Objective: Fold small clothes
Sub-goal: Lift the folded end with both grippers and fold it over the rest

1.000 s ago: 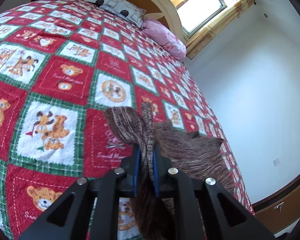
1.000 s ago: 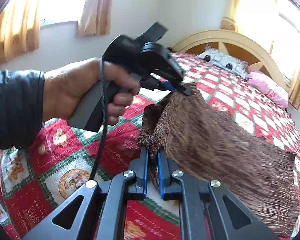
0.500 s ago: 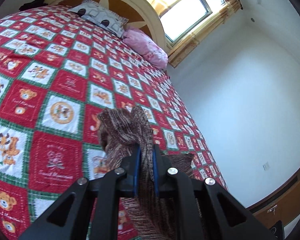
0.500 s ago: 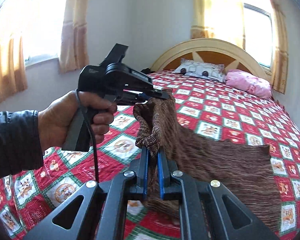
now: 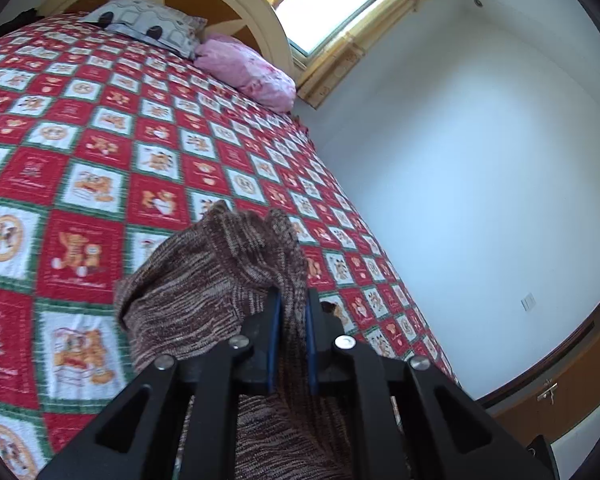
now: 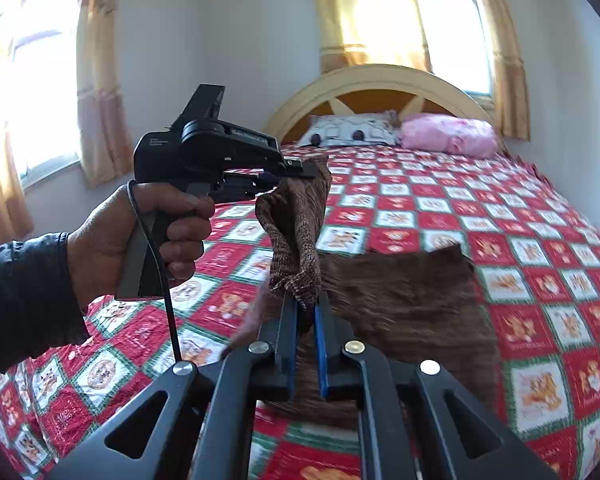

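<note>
Right wrist view: right hand-held gripper (image 6: 306, 320) and left hand-held gripper (image 6: 300, 170) each clamped on a bunched edge of the brown knit garment (image 6: 400, 304), lifted above the bed (image 6: 540, 216), remainder lying on the quilt.

My bed (image 6: 520, 208) fills the middle and right of the right wrist view, covered by a red, green and white teddy-bear quilt (image 5: 100, 152). At the top, against the cream arched headboard (image 6: 380, 80), I see 2 pillows: a grey patterned pillow (image 6: 352, 130) and a pink pillow (image 6: 448, 134) just beside it. A brown knit garment (image 6: 412, 300) lies partly on the quilt, lower center.
</note>
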Action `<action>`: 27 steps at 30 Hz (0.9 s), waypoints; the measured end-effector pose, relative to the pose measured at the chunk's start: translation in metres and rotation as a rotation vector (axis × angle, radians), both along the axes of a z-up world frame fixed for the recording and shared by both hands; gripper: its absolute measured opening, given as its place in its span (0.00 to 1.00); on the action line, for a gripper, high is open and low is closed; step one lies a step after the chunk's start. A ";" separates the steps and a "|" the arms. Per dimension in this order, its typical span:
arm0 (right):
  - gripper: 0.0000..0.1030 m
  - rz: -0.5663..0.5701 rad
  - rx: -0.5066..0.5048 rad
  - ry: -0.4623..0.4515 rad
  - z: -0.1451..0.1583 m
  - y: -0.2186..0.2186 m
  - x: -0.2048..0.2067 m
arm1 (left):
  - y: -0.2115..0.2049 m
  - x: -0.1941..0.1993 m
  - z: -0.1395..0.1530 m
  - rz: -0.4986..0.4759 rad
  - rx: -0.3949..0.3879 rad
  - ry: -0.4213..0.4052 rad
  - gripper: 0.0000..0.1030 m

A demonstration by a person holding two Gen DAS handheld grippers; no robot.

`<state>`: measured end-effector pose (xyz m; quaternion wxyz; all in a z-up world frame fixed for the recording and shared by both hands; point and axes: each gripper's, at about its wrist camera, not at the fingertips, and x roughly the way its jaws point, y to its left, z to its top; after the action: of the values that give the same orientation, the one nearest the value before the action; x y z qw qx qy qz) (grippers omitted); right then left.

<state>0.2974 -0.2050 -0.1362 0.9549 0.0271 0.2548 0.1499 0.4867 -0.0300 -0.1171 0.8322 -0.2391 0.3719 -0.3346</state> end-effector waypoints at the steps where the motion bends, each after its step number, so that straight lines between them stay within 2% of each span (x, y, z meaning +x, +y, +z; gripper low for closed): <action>1: 0.07 -0.010 0.007 0.005 -0.001 -0.007 -0.001 | -0.007 0.000 0.000 -0.010 0.003 0.000 0.11; 5: 0.06 -0.053 0.034 0.027 -0.009 -0.036 -0.005 | -0.043 0.006 -0.002 -0.048 0.034 0.003 0.11; 13: 0.06 -0.119 0.073 0.071 -0.028 -0.078 -0.009 | -0.087 0.007 -0.015 -0.097 0.056 0.027 0.11; 27: 0.04 -0.205 0.150 0.236 -0.069 -0.126 -0.017 | -0.152 0.002 -0.043 -0.147 0.143 0.057 0.11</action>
<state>0.2807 -0.3308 -0.2055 0.9239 0.1417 0.3491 0.0661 0.4885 -0.1822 -0.1606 0.8095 -0.1604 0.4350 -0.3603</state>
